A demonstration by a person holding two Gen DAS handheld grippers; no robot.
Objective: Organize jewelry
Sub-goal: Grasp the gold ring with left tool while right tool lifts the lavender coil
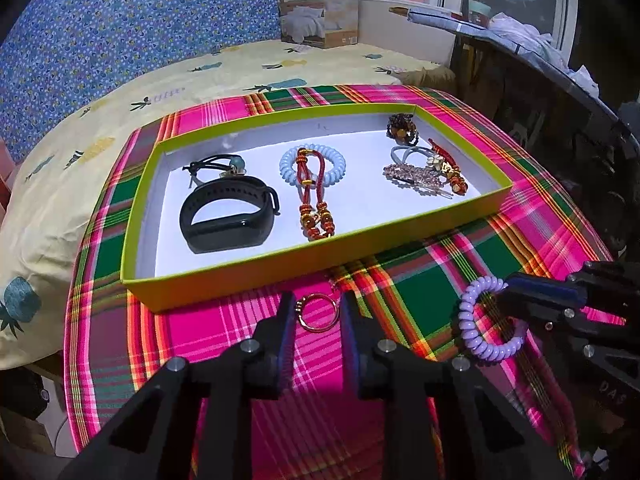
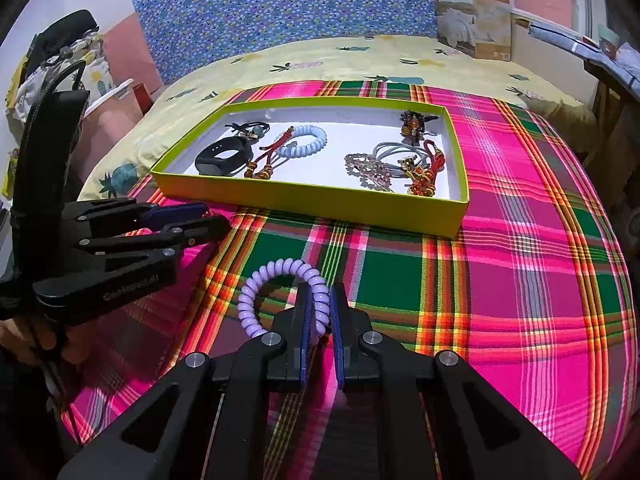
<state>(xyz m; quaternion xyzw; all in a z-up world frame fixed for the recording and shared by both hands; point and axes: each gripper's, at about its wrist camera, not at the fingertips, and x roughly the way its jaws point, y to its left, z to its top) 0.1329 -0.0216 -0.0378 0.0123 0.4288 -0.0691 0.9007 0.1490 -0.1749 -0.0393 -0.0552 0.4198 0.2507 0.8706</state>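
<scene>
A lime-green tray (image 1: 304, 258) (image 2: 312, 200) on the plaid cloth holds a black smart band (image 1: 228, 216), a pale blue spiral hair tie (image 1: 312, 164), red beaded cords (image 1: 316, 216), black hair ties (image 1: 216, 166) and several hair clips and ties at its right end (image 1: 424, 168). My left gripper (image 1: 318, 312) is open, its fingers either side of a gold key ring (image 1: 318, 314) lying on the cloth. My right gripper (image 2: 320, 300) is shut on a lilac spiral hair tie (image 2: 280, 292), also in the left wrist view (image 1: 486, 320).
The plaid cloth (image 2: 500, 280) covers a low table beside a bed with a yellow pineapple sheet (image 1: 100, 120). A quilt box (image 1: 320, 8) stands at the back. Dark furniture (image 1: 560, 120) is on the right.
</scene>
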